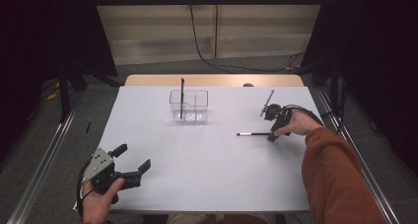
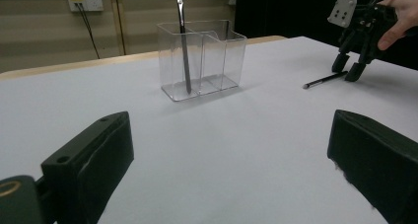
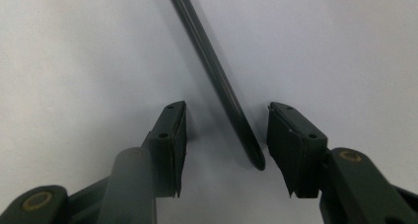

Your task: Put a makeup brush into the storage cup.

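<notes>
Now the pick-up looks under way: the right gripper (image 1: 274, 130) stands over the near end of a dark brush (image 1: 252, 134) lying right of centre on the table (image 1: 207, 160), jaws apart either side of the handle and not touching it. Next they need to shut on it, probably to carry it to the clear holder (image 1: 189, 106) farther back, where another brush (image 1: 182, 98) stands. Left gripper (image 1: 132, 164) rests open, near left; no writing is readable.
</notes>
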`<action>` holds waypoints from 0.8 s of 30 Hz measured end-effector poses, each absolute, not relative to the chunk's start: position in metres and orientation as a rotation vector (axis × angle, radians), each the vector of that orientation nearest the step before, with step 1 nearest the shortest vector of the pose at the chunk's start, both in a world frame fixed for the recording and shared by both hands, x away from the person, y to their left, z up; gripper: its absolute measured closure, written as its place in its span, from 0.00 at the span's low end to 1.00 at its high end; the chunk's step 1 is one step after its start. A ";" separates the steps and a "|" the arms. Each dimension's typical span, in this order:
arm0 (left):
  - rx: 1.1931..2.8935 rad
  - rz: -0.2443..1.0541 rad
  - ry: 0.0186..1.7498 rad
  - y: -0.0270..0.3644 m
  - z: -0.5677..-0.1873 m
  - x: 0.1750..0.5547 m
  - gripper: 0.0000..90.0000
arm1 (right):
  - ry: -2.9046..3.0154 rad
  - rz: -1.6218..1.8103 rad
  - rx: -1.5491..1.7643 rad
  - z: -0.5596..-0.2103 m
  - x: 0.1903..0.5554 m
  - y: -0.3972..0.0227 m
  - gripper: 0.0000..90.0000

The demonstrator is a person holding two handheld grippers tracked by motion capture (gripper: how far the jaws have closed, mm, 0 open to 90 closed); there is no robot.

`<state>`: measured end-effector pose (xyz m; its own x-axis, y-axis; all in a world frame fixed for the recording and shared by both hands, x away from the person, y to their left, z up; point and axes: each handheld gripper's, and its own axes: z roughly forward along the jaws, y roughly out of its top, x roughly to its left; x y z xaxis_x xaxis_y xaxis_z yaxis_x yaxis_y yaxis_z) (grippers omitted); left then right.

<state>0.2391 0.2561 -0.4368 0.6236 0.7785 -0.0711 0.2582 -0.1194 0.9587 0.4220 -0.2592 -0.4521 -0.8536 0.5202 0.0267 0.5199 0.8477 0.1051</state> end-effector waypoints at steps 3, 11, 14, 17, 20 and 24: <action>1.680 0.554 0.859 0.256 -0.437 0.239 0.04 | 3.034 0.138 0.836 -0.452 0.424 -0.257 0.57; 1.686 0.554 0.860 0.257 -0.437 0.238 0.04 | 3.032 0.139 0.845 -0.452 0.425 -0.258 0.65; 1.689 0.556 0.857 0.257 -0.437 0.238 0.04 | 3.040 0.127 0.840 -0.451 0.427 -0.259 0.73; 1.693 0.555 0.859 0.257 -0.437 0.238 0.04 | 3.040 0.128 0.856 -0.451 0.429 -0.260 0.80; 1.693 0.554 0.855 0.257 -0.437 0.238 0.04 | 3.047 0.107 0.833 -0.451 0.430 -0.259 0.85; 1.693 0.552 0.858 0.256 -0.437 0.238 0.04 | 3.061 0.090 0.815 -0.451 0.430 -0.256 0.94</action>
<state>0.2384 0.2559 -0.4371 0.6287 0.7749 -0.0653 0.2617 -0.1317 0.9561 0.4302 -0.2563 -0.4508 -0.8672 0.4962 0.0414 0.4978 0.8660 0.0477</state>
